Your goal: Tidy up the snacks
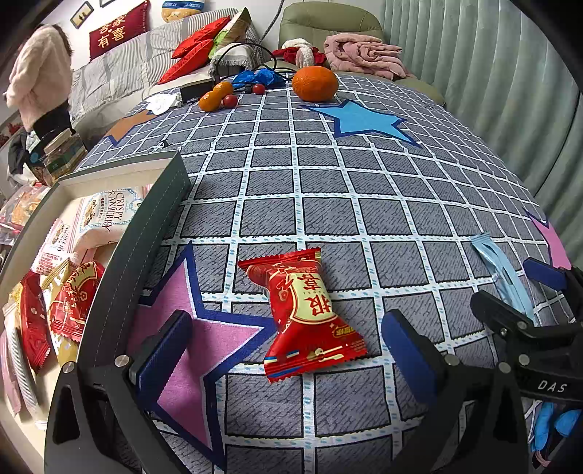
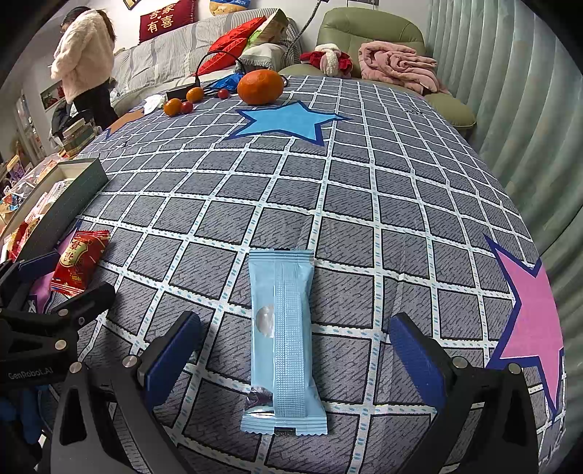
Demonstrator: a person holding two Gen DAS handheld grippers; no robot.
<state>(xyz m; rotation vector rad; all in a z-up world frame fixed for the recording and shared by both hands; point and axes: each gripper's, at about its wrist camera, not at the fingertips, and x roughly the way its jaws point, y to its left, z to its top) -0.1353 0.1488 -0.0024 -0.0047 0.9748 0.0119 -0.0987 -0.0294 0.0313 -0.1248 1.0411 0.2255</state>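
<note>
A red snack packet (image 1: 304,317) lies on the checked tablecloth between the fingers of my left gripper (image 1: 288,353), which is open and not touching it. The packet also shows at the left of the right wrist view (image 2: 80,260). A light blue snack packet (image 2: 282,341) lies lengthwise between the fingers of my right gripper (image 2: 297,359), which is open around it. The blue packet shows at the right of the left wrist view (image 1: 501,271). A dark-walled box (image 1: 153,233) at the left holds several snack packets (image 1: 69,291).
A large orange (image 2: 260,86), small oranges (image 2: 173,106) and cherry tomatoes (image 2: 187,106) sit at the table's far edge with cables and a blue bag. A person (image 2: 85,62) stands at the back left. A sofa and a green armchair (image 2: 368,32) lie beyond.
</note>
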